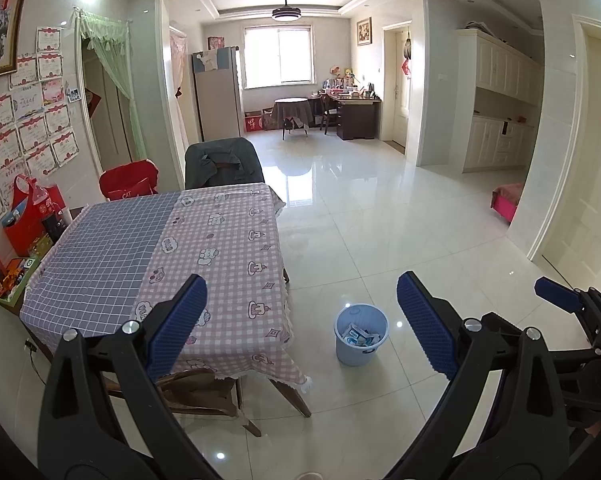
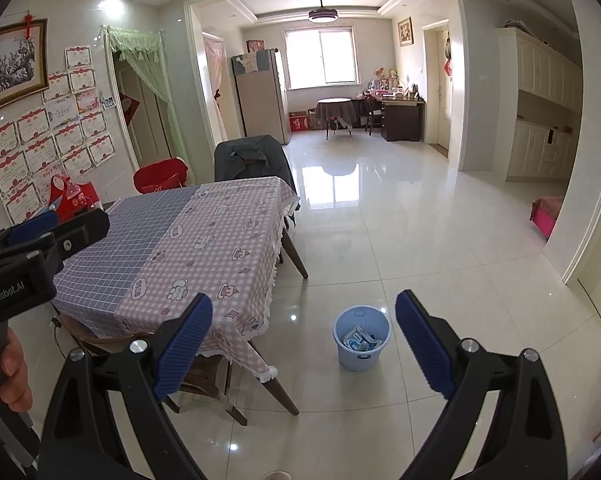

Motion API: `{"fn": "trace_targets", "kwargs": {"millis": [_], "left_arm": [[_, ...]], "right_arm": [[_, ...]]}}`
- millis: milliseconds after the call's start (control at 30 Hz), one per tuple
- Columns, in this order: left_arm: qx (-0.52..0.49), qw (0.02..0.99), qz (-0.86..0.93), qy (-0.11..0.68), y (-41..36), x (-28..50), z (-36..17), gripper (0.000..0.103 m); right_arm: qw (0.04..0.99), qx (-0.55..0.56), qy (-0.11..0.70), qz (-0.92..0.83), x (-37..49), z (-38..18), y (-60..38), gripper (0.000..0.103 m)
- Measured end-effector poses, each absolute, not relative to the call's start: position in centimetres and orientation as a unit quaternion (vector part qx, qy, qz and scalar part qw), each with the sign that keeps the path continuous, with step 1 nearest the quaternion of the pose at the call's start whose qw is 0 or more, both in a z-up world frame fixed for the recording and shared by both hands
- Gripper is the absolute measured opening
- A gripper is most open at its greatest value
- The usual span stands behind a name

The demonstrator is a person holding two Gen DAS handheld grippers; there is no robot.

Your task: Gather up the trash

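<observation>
Trash [image 1: 358,338] lies in blue bin [image 2: 361,338] on floor beside counter [image 1: 204,248]. Left gripper [image 1: 300,324], right gripper [image 2: 303,340]: fingers spread, empty. "GenRobot.AI" legible on left gripper body.

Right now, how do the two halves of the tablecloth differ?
The blue half is plain white-lined check and lies on the wall side; the pink half carries cartoon prints and lies on the side nearer the blue bin. Both are checked, lie flat and bear no trash.
</observation>
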State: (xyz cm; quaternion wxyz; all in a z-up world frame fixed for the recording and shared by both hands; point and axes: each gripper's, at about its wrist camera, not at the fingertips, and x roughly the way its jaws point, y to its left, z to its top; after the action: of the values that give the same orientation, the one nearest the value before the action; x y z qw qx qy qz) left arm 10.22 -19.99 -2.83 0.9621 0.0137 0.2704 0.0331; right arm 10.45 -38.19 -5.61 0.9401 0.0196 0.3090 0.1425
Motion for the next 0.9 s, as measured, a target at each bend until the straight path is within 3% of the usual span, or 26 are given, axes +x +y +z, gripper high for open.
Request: {"fn": "trace_targets", "kwargs": {"millis": [900], "left_arm": [[0.019, 0.959, 0.035, 0.28, -19.79, 11.08, -3.38, 0.094]], "right_arm": [[0.936, 0.025, 0.318, 0.148, 11.36, -5.81, -38.18, 0.091]]}}
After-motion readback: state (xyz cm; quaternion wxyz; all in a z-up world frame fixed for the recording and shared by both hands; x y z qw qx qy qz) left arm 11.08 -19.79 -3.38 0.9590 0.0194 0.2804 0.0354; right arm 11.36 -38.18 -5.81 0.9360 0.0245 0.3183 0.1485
